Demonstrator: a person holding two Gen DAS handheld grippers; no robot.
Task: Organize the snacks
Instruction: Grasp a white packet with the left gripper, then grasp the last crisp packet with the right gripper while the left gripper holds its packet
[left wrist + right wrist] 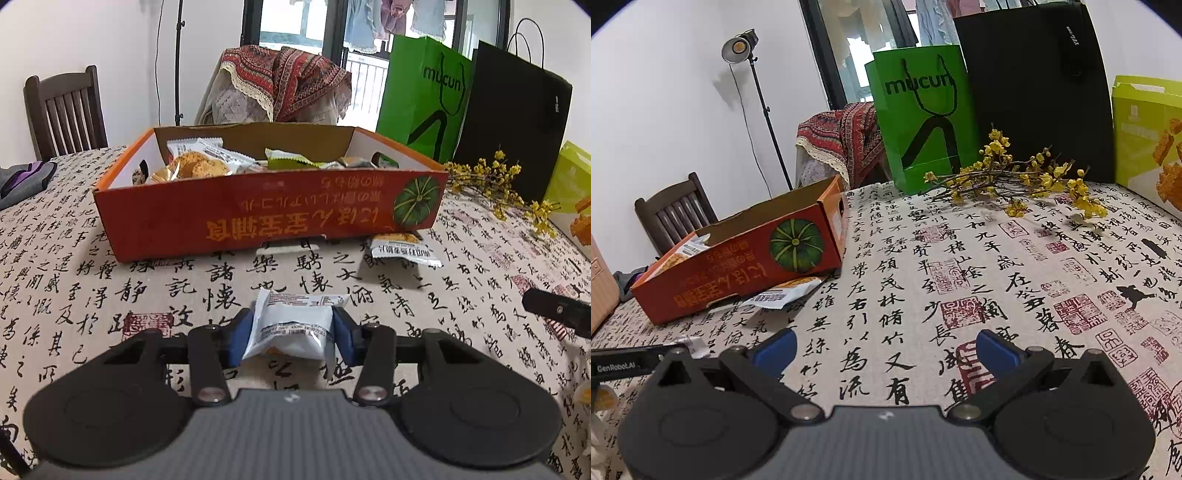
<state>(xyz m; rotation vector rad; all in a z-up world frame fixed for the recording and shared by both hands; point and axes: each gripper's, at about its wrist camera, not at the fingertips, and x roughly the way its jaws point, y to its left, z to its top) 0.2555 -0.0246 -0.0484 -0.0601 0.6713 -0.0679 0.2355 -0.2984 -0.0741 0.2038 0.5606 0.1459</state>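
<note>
Left wrist view: the left gripper (293, 328) has its blue pads (242, 338) pressed against both sides of a white snack packet (290, 326), jaws about half closed and clamped on it. The packet sits just above the calligraphy tablecloth (110, 295), its long axis running away from the camera toward the box, printed face up. Beyond it a second snack packet (402, 247) lies flat against the front wall of the orange cardboard box (258, 214), partly tucked under its edge. The box holds more wrapped snacks (195, 162) and stands squarely between the gripper and the draped chair (280, 85). To the right, a yellow flower sprig (491, 181) lies before a green paper bag (424, 99) and a black bag (517, 110).

Right wrist view: the right gripper (886, 350) hovers over bare tablecloth, jaws wide apart, nothing between them. A yellow-green snack carton (1145, 140) stands far right.
</note>
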